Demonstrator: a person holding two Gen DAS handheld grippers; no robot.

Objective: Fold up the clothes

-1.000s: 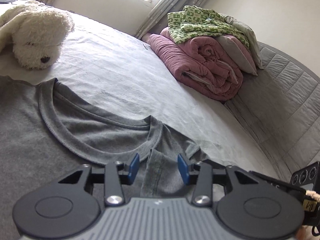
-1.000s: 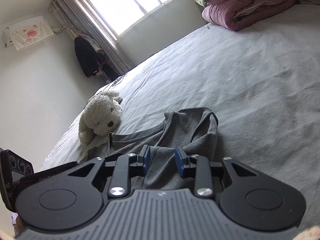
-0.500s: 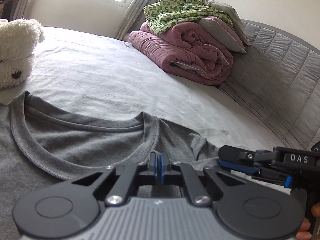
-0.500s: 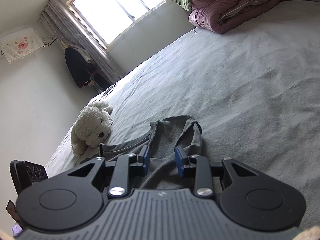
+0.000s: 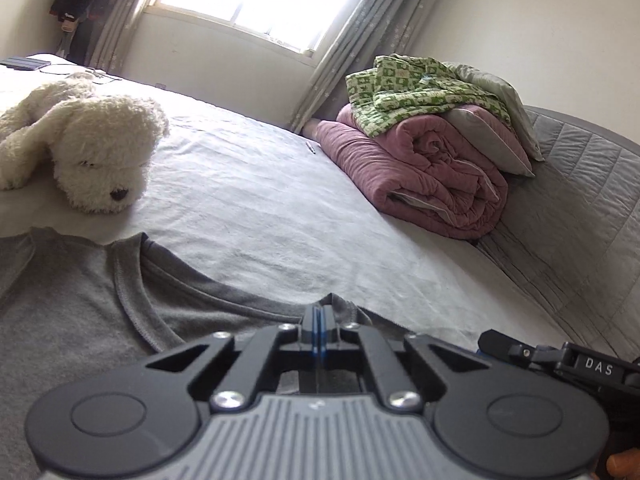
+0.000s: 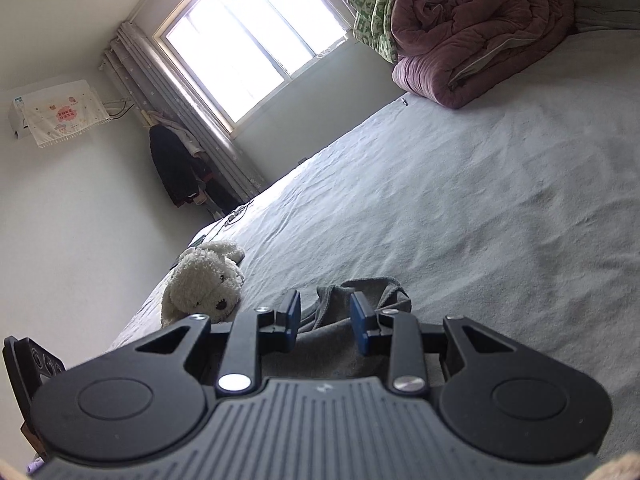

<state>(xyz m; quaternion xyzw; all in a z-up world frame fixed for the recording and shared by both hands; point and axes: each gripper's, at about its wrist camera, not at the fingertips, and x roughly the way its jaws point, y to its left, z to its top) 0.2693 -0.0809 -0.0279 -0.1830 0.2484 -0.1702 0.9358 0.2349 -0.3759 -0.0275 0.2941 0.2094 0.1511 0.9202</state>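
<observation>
A grey T-shirt (image 5: pixel 80 304) lies on the bed, its neckline facing the far side. My left gripper (image 5: pixel 318 326) is shut on the shirt's shoulder fabric beside the collar, and a small fold of cloth sticks up past the tips. My right gripper (image 6: pixel 325 318) is open, with its blue pads astride the bunched grey shirt (image 6: pixel 360 292) but not closed on it. The right gripper also shows at the lower right of the left wrist view (image 5: pixel 560 356).
A white plush dog (image 5: pixel 88 152) lies on the bed just beyond the shirt, also seen in the right wrist view (image 6: pixel 204 280). A rolled pink duvet (image 5: pixel 424 176) with a green patterned blanket (image 5: pixel 416 88) sits at the bed's far right. A padded grey headboard (image 5: pixel 576 208) runs along the right.
My left gripper closed on the shirt's shoulder and has lifted and pulled it, bunching the fabric. My right gripper stayed open and has shifted closer over the shirt.
</observation>
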